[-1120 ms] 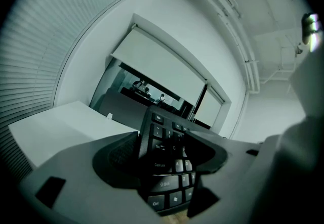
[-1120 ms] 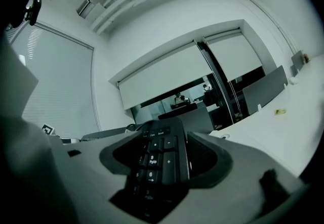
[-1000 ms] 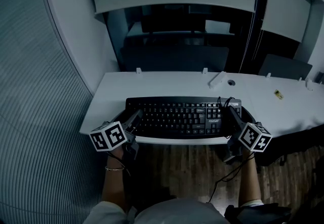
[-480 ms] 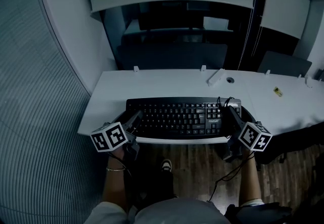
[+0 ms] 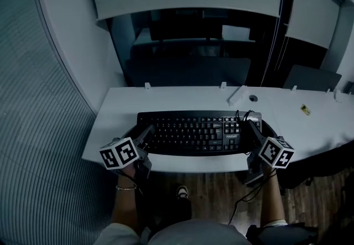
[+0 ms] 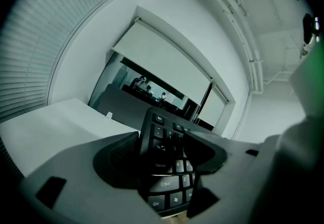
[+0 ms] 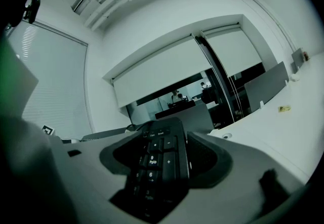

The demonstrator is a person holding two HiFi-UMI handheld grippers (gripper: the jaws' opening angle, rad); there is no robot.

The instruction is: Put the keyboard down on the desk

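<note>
A black plastic keyboard spans the near edge of the white desk, its short ends pinched by the left gripper and right gripper. Stiff, light but long, it probably handles best held level at both ends.

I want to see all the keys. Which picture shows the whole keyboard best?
The head view: the whole keyboard shows, over the desk, with the left gripper and right gripper clamping its ends. Each gripper view shows only the few keys at the end between its own jaws.
</note>
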